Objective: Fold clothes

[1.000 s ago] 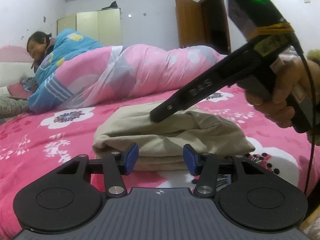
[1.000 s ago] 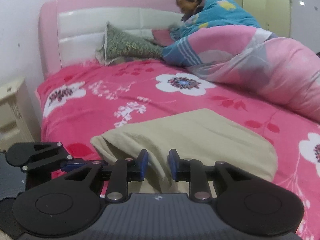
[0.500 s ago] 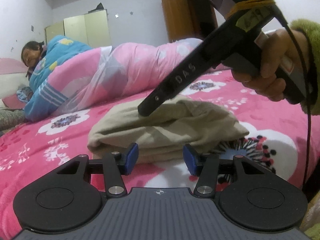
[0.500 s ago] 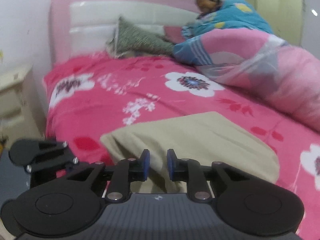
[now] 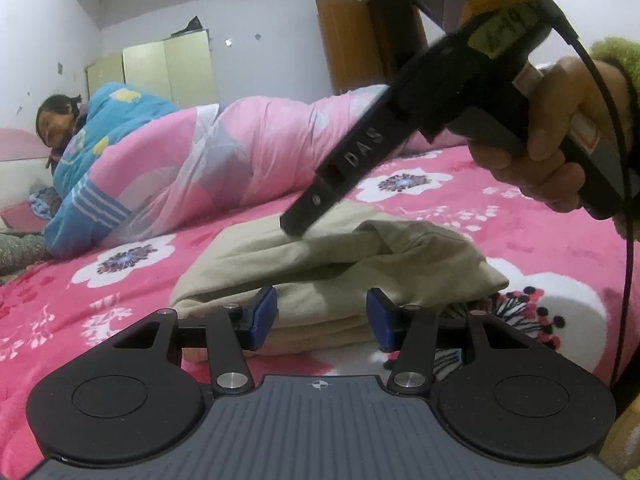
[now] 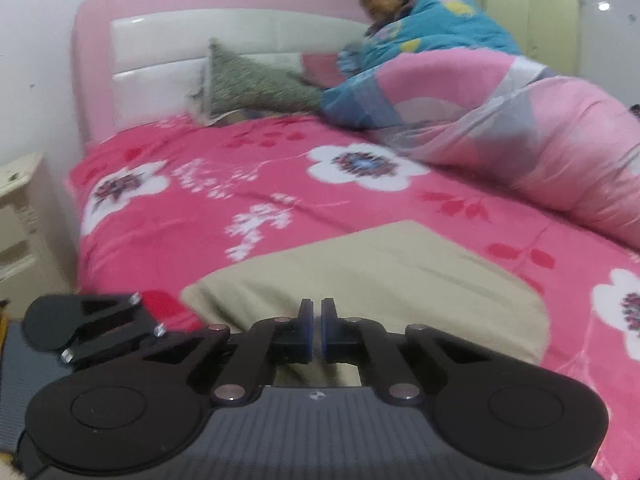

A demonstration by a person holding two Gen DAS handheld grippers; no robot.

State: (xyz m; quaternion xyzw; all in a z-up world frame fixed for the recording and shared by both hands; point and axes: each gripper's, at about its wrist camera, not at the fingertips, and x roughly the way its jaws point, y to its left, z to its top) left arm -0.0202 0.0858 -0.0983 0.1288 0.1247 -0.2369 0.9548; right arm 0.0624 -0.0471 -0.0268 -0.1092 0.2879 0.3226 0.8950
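A beige garment (image 5: 360, 272) lies folded in layers on the pink flowered bed sheet (image 5: 120, 300). My left gripper (image 5: 322, 316) is low at the garment's near edge, with its blue pads wide apart and touching nothing. In the left wrist view, a hand (image 5: 560, 152) holds my right gripper (image 5: 294, 226) so that it slants down from the upper right, its tip on the garment's top layer. In the right wrist view, the right gripper (image 6: 316, 330) has its pads nearly together over the beige garment (image 6: 380, 272), pinching the fabric's near edge.
A person (image 5: 56, 124) lies at the far side under a pink and blue quilt (image 5: 240, 160). A grey pillow (image 6: 256, 84) leans on the pink and white headboard (image 6: 192, 52). A cream nightstand (image 6: 20, 216) stands left of the bed. A brown door (image 5: 352, 40) and a wardrobe (image 5: 168, 68) are behind.
The right gripper's jaws have closed from a small gap to almost touching. In the left wrist view the right gripper and its hand sit higher and nearer. The left jaws kept their spread.
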